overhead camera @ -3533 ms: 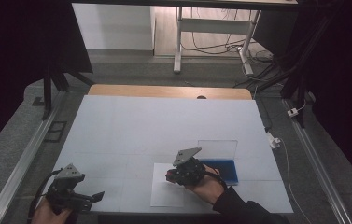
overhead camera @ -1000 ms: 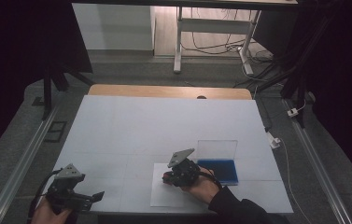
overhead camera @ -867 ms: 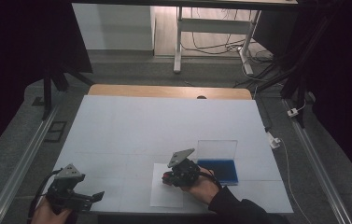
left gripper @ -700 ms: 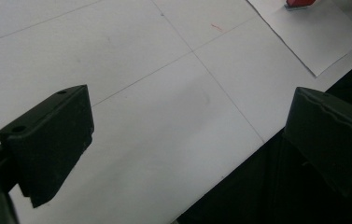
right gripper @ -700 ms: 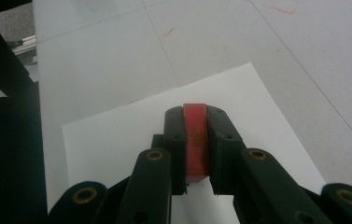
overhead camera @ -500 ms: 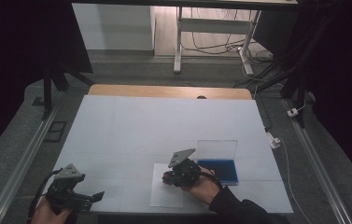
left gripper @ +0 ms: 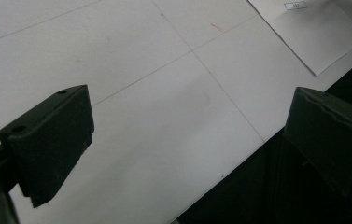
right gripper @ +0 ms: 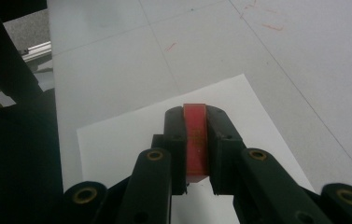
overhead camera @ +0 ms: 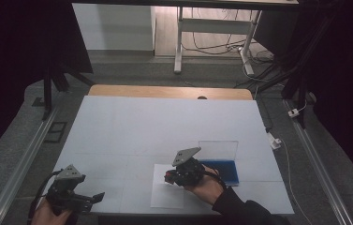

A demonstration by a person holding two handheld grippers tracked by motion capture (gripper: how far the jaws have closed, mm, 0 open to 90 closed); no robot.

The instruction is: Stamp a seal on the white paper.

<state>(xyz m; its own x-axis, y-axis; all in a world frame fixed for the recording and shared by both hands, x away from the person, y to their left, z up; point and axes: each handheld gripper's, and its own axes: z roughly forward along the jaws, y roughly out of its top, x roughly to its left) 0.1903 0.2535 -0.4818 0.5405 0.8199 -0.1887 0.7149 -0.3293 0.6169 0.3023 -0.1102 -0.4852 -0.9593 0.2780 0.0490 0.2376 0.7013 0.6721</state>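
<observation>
My right gripper (overhead camera: pixel 167 177) is shut on a small flat red block (right gripper: pixel 195 140), which stands on edge between the jaws. It hovers over the top of a white paper sheet (overhead camera: pixel 167 197) near the table's front edge; the same sheet (right gripper: pixel 127 135) lies under the jaws in the right gripper view (right gripper: pixel 195 117). A hand holds this gripper. Just right of it stands a blue tray (overhead camera: pixel 223 169) with a clear lid (overhead camera: pixel 218 149) upright behind it. My left gripper (overhead camera: pixel 97 197) is at the front left corner, open, with nothing between its jaws (left gripper: pixel 187 140).
The white table top (overhead camera: pixel 165 122) ends in a wooden strip (overhead camera: pixel 169 91) at the far side. Metal rails run along the left (overhead camera: pixel 19 164) and right (overhead camera: pixel 319 164). A white plug (overhead camera: pixel 273 139) lies off the right edge. The front edge drops to dark (left gripper: pixel 267 186).
The right gripper has edged slightly left over the paper since the oldest frame and hardly moved since. The left gripper has stayed where it was.
</observation>
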